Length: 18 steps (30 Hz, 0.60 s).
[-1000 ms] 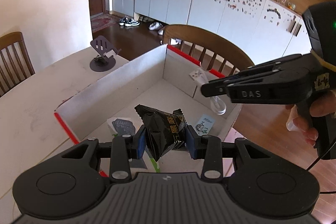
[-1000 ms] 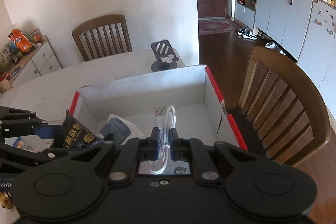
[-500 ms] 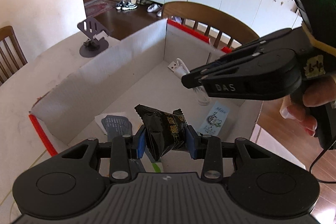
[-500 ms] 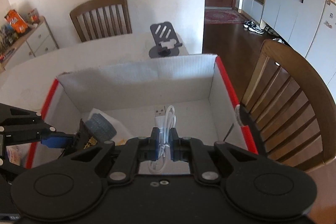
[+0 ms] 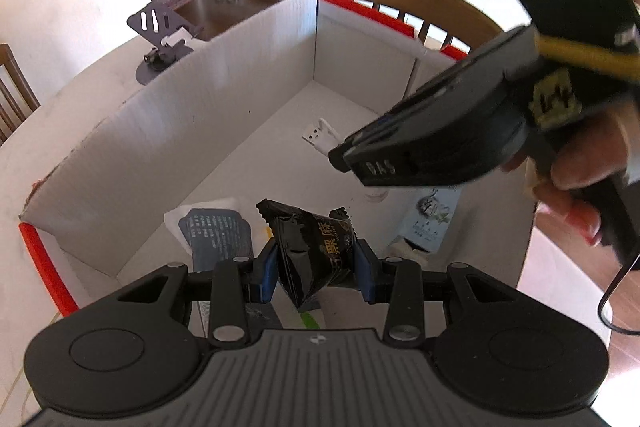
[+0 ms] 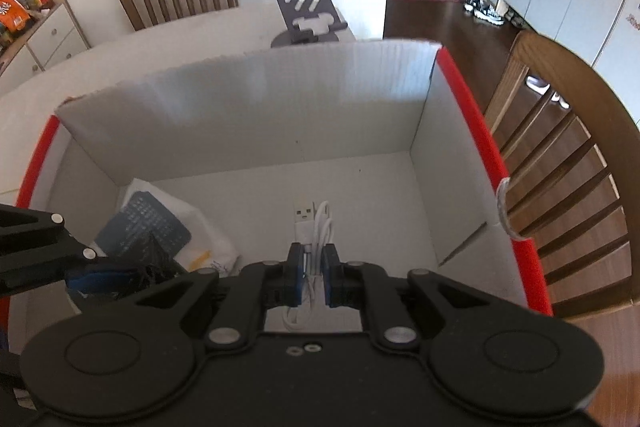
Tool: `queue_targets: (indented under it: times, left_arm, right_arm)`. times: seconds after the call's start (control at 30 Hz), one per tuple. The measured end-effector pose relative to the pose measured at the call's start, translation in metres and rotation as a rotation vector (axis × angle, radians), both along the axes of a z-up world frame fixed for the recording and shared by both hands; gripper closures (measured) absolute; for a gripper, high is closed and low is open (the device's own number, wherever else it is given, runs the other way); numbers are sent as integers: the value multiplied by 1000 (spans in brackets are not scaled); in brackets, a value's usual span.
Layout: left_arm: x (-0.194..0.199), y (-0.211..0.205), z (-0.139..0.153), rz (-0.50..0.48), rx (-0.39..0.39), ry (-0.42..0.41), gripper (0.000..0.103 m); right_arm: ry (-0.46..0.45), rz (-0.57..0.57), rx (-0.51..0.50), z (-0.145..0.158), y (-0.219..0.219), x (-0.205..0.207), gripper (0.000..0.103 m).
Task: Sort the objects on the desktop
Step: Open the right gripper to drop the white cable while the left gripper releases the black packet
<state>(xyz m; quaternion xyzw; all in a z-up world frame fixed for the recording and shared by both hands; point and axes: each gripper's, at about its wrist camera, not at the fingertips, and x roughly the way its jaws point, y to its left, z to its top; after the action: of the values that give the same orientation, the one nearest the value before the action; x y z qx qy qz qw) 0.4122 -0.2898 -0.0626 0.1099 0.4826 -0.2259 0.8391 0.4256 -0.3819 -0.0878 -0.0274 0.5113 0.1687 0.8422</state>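
Two hand-held grippers hang over one open white corrugated cardboard box with red rims (image 6: 256,107), which stands on the pale desk (image 5: 80,115) near its edge. The left gripper (image 5: 316,265) is clenched on a black crinkled snack packet with gold lettering (image 5: 316,247), its blue pads pressing the packet from both sides above the near end of the box. The right gripper (image 6: 312,277) is clamped tight on a coiled white USB cable (image 6: 316,227), whose plug end points toward the far wall of the box; whether the cable touches the box floor cannot be told.

On the box floor, a white pouch with a dark blue label (image 6: 148,223) lies toward the left wall, and a pale blue printed card (image 5: 430,223) lies by the near right corner. The middle and far part of the floor are bare, and so is the far right corner.

Behind the far wall of the box, a grey slotted phone stand (image 6: 306,11) sits on the desk, close to the desk's far edge. A brown wooden chair with a curved back (image 6: 580,163) stands just beside the right red rim, off the desk's edge. A person's hand (image 5: 576,167) grips the right gripper's handle.
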Motion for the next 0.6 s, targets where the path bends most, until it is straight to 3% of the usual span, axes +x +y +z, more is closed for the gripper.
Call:
queue_targets:
  times: [0.3,0.6]
  left_arm:
    - [8,-7,-11,-14,40,78,66]
    - [17,-11,-18,-26,64,147,65]
  right_arm:
    - [107,14,-44,-10,8,14,94]
    - [144,8,-44,-14,5,17,92]
